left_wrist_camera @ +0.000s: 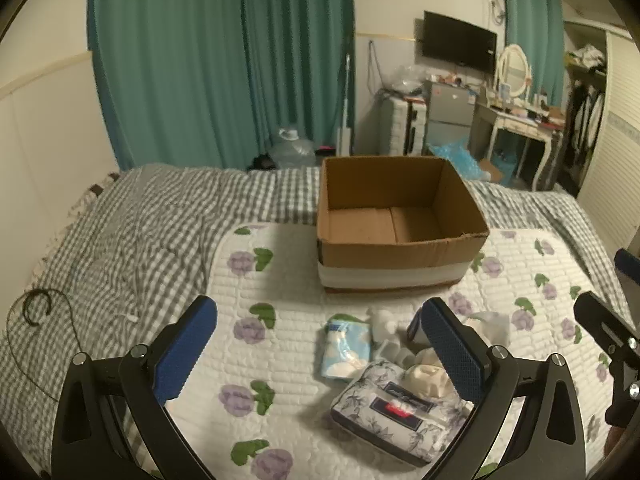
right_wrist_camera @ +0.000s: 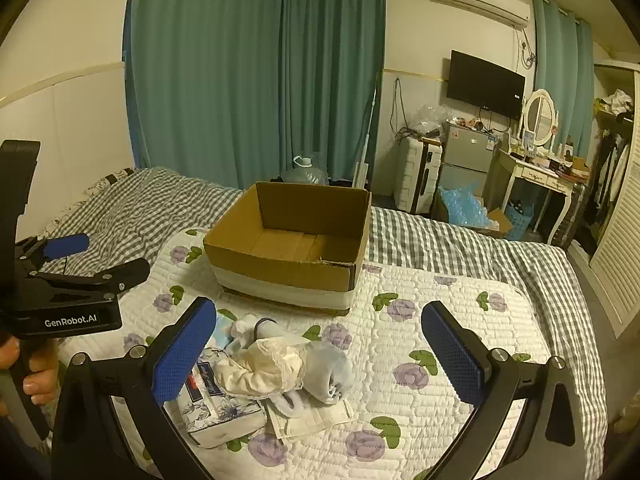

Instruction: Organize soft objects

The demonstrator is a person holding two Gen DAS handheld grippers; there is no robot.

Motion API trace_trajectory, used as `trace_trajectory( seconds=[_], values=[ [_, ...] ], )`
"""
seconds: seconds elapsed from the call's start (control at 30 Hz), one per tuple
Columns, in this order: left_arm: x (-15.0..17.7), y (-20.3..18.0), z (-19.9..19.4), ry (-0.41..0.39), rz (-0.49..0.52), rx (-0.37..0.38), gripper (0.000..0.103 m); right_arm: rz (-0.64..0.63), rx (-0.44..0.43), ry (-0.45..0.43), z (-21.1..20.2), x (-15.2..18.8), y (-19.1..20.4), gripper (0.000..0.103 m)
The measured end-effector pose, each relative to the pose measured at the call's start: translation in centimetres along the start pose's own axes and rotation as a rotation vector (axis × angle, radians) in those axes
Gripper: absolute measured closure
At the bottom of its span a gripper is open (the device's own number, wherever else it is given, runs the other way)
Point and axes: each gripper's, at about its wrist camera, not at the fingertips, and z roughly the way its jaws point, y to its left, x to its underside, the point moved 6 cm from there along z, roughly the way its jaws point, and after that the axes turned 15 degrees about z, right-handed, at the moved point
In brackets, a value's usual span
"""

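Observation:
An open, empty cardboard box (left_wrist_camera: 400, 240) stands on the floral quilt; it also shows in the right wrist view (right_wrist_camera: 288, 264). In front of it lies a small pile: a floral tissue pack (left_wrist_camera: 396, 412) (right_wrist_camera: 224, 412), a light blue packet (left_wrist_camera: 346, 348), cream cloth (left_wrist_camera: 426, 374) (right_wrist_camera: 260, 368) and pale blue socks (right_wrist_camera: 328, 372). My left gripper (left_wrist_camera: 320, 356) is open and empty above the pile. My right gripper (right_wrist_camera: 316, 356) is open and empty, just right of the pile.
The white floral quilt (left_wrist_camera: 280, 292) lies over a grey checked bedspread (left_wrist_camera: 132, 232). A thin black cord (left_wrist_camera: 36, 304) lies at the bed's left. Beyond the bed are green curtains (left_wrist_camera: 224, 64), a water jug (left_wrist_camera: 292, 148), a small fridge (right_wrist_camera: 468, 160) and a dressing table (right_wrist_camera: 540, 176).

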Motion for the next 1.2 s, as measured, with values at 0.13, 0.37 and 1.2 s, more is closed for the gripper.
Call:
trace_trajectory(
  seconds=[0.13, 0.37, 1.2],
  values=[
    [0.0, 0.0, -0.2, -0.017, -0.003, -0.002, 0.000, -0.004, -0.009, 0.001, 0.0, -0.1, 0.1, 0.000],
    [-0.3, 0.2, -0.3, -0.034, -0.001, -0.028, 0.000, -0.023, -0.032, 0.003, 0.1, 0.1, 0.6, 0.000],
    [0.4, 1.0, 0.4, -0.018, -0.048, -0.043, 0.000, -0.014, -0.030, -0.010, 0.3, 0.1, 0.4, 0.000]
  ],
)
